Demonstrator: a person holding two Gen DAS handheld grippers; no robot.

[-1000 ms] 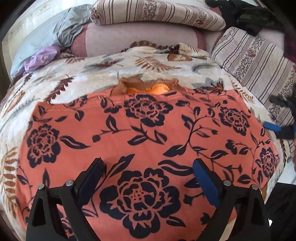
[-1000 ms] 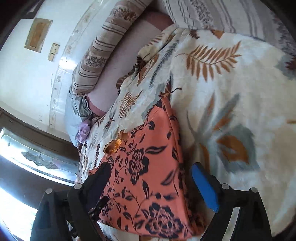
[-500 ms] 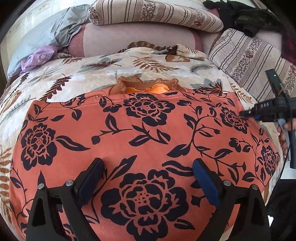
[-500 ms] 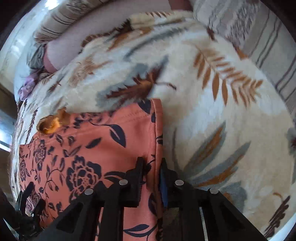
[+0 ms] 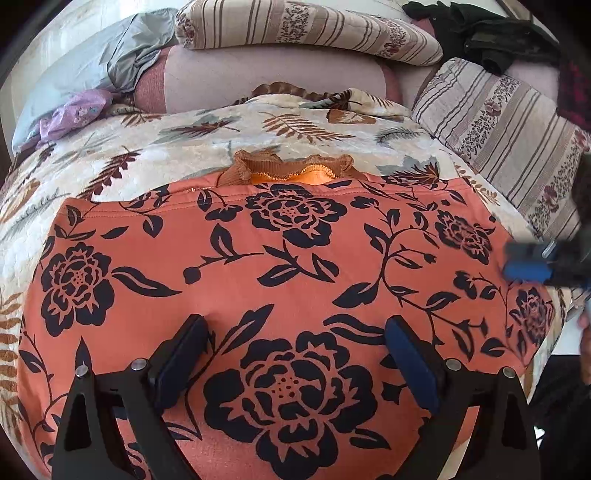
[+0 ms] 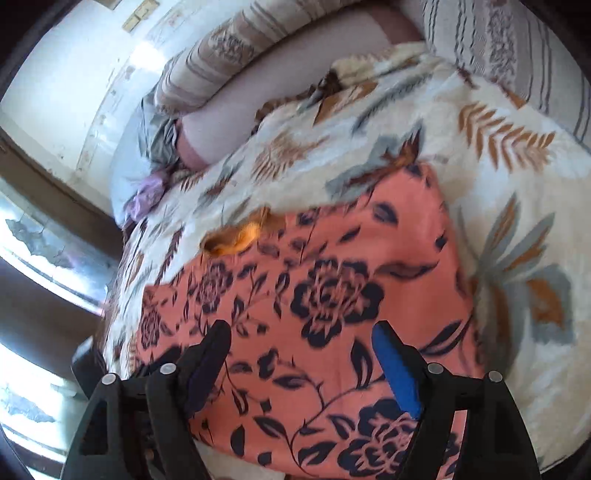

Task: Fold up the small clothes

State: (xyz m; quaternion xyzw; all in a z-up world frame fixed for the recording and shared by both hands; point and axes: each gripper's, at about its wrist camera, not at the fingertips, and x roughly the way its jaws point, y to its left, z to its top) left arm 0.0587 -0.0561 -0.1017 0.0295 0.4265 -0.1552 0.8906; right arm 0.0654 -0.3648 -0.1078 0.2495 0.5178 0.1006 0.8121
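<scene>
An orange-red garment with dark blue flowers lies spread flat on the leaf-print bedspread. A brown and orange collar pokes out at its far edge. My left gripper is open and empty, just above the garment's near middle. My right gripper is open and empty above the garment's right part. In the left wrist view the right gripper shows as a blurred blue tip at the garment's right edge.
Striped pillows and a pink bolster lie at the bed's far end. A grey cloth and a purple item sit far left. Dark clothes lie far right. A bright window is at the left.
My right gripper was shut at the garment's right edge half a second ago; it is now open and has swung in over the garment. My left gripper has barely moved.
</scene>
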